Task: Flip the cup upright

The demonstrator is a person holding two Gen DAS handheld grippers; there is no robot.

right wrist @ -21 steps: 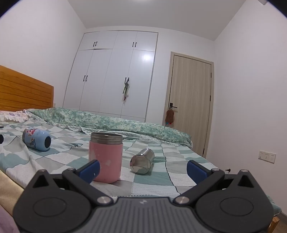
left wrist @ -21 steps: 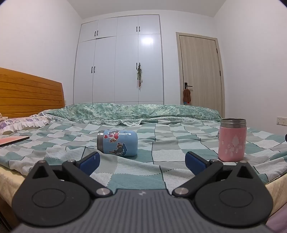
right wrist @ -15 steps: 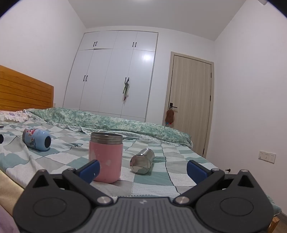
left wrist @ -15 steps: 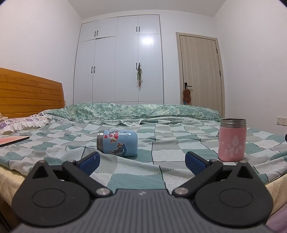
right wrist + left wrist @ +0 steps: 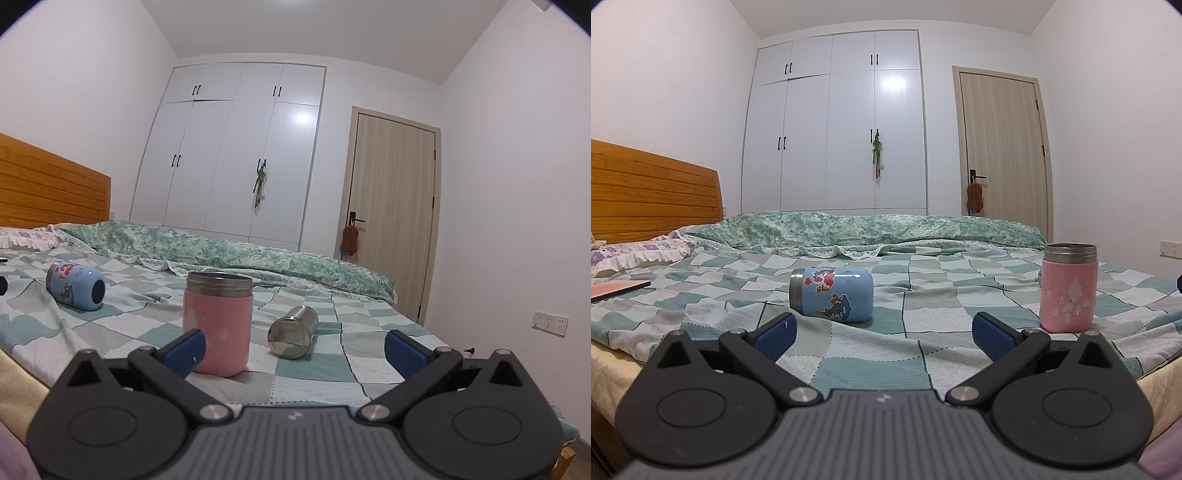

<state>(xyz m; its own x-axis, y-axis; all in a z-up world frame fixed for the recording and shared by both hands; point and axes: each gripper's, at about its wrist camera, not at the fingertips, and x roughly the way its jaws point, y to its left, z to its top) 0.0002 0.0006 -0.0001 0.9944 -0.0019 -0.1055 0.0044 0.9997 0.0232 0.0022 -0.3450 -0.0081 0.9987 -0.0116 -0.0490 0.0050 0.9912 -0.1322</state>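
A blue cup with stickers (image 5: 831, 295) lies on its side on the checkered bedspread, just beyond my open, empty left gripper (image 5: 884, 332). It also shows at the left of the right wrist view (image 5: 75, 286). A pink cup (image 5: 218, 325) stands upright, close to the left finger of my open, empty right gripper (image 5: 295, 350); it also shows in the left wrist view (image 5: 1068, 286). A small steel cup (image 5: 293, 336) lies on its side beyond the right gripper, between its fingers.
The bed's near edge (image 5: 613, 363) runs under both grippers. A folded green quilt (image 5: 868, 230) lies along the far side. A wooden headboard (image 5: 646, 192) and pillow (image 5: 631, 251) are at left. A thin reddish book (image 5: 613, 290) lies at far left.
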